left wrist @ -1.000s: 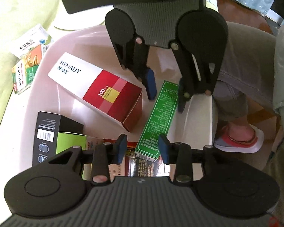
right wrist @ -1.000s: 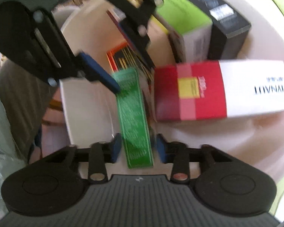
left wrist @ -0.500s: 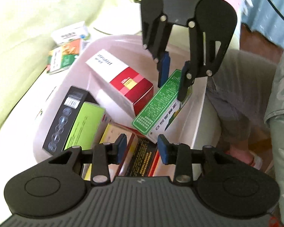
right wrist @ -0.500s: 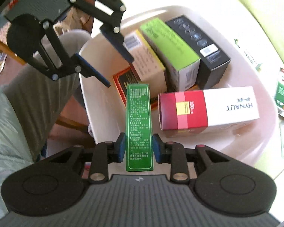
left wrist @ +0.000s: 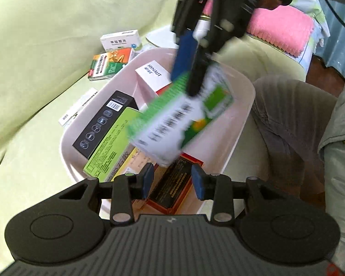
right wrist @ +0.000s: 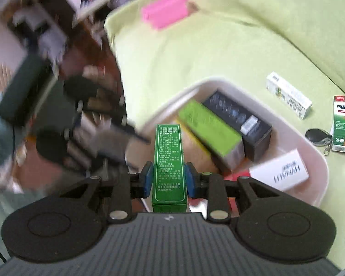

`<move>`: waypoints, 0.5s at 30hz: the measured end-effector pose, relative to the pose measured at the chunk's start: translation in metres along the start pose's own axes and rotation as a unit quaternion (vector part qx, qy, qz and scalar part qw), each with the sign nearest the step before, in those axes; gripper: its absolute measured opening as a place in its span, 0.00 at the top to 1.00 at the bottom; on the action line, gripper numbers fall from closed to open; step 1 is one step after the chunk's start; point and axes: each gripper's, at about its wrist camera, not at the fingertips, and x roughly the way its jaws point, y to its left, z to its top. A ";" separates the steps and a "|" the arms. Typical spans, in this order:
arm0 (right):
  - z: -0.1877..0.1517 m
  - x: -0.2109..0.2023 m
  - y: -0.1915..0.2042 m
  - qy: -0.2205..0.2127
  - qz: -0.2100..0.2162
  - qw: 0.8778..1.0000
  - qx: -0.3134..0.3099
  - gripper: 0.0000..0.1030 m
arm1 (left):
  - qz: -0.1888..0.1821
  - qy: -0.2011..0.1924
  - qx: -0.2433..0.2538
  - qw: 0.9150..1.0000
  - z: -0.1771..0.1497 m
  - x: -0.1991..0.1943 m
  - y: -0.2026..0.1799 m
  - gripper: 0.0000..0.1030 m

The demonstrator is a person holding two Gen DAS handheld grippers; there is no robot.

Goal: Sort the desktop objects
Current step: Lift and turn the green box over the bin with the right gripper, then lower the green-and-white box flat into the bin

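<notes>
While the right gripper [right wrist: 168,179] pinches the green medicine box [right wrist: 169,161] by its long sides, with the box lifted clear above the white bin [right wrist: 315,158], the sensible course is to keep the squeeze even and carry it level to wherever it belongs, since a long carton held near one end can easily swing. The left gripper [left wrist: 172,181] hangs over the bin's near end with its jaws spread and nothing between them. The left wrist view shows the carton's white-and-green printed face [left wrist: 184,122], though blurred, and the red-edged dark box [left wrist: 174,184] at the bin's bottom; the right wrist view alone shows the key fob [right wrist: 316,136] on the green cloth, probably beside loose packets.
</notes>
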 end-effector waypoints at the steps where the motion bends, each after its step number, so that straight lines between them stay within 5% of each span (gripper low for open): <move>1: 0.004 -0.001 -0.007 -0.015 0.005 1.000 0.022 0.74 | 0.001 0.000 -0.002 1.000 -0.001 0.000 0.001 0.58; 8: 0.008 0.040 -0.061 -0.052 0.036 0.989 0.131 0.72 | 0.004 0.016 -0.031 0.999 0.006 0.034 0.010 0.58; 15: 0.015 0.043 -0.036 -0.063 -0.100 0.992 0.044 0.66 | 0.007 0.019 -0.061 0.998 0.006 0.055 0.021 0.58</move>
